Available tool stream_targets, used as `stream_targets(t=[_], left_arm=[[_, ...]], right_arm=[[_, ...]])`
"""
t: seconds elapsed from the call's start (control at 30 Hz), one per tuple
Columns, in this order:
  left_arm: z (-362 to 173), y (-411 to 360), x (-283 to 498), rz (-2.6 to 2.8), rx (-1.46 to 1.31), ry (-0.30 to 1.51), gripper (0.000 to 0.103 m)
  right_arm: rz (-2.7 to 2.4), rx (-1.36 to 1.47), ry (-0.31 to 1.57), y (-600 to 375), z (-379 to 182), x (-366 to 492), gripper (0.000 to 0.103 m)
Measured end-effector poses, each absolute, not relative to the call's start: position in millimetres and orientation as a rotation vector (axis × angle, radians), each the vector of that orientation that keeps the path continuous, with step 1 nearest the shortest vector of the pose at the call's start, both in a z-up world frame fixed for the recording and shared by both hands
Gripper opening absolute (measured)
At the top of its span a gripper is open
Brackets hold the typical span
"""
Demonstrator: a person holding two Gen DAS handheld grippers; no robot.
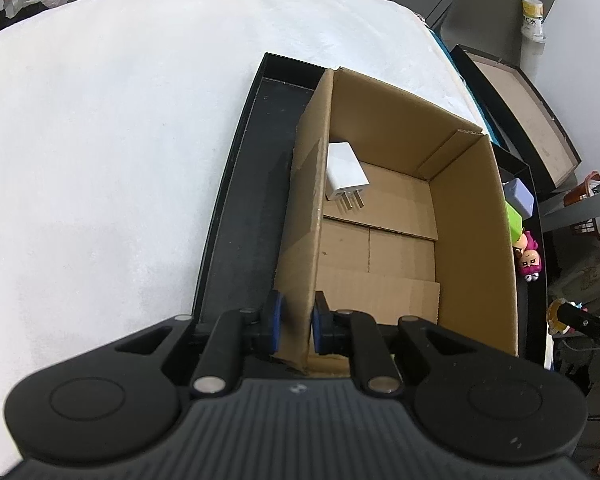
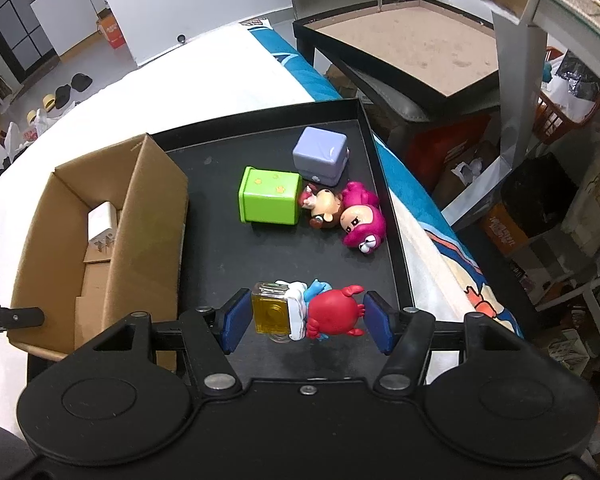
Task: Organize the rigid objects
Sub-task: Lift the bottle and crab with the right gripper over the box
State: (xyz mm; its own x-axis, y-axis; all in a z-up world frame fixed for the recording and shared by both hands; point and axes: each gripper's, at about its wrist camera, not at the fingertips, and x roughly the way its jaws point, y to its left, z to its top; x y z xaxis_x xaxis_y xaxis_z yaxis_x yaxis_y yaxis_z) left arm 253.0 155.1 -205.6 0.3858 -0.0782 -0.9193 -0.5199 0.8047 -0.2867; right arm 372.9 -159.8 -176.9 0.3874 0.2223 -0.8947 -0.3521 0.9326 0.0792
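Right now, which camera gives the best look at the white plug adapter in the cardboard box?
The left wrist view. It looks straight down into the cardboard box, showing the white plug adapter whole, with its metal prongs, lying beside the box wall. The right wrist view shows only part of it, small and half hidden behind the box wall.

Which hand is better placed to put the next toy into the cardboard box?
The right. The right gripper already has the red crab figure between its pads, above the black tray. The left gripper is shut on the cardboard box wall, steadying it, so it is not free.
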Motion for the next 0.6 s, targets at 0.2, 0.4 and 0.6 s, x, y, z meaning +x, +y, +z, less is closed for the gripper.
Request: stream_targets(t=[0.2, 0.4, 0.6], left_arm=[[-205, 156, 252, 0.285, -0.583, 1.149, 0.014], [-206, 155, 252, 0.271, -0.570, 1.142, 0.014], [-205, 148, 253, 0.249, -0.518, 1.133, 0.015]], right_arm=[[0.365, -0.138, 1.097, -150, -161, 372, 0.059], [0.364, -0.148, 1.078, -138, -146, 373, 0.059], [0.378, -0.154, 1.048, -123, -132, 374, 0.059]])
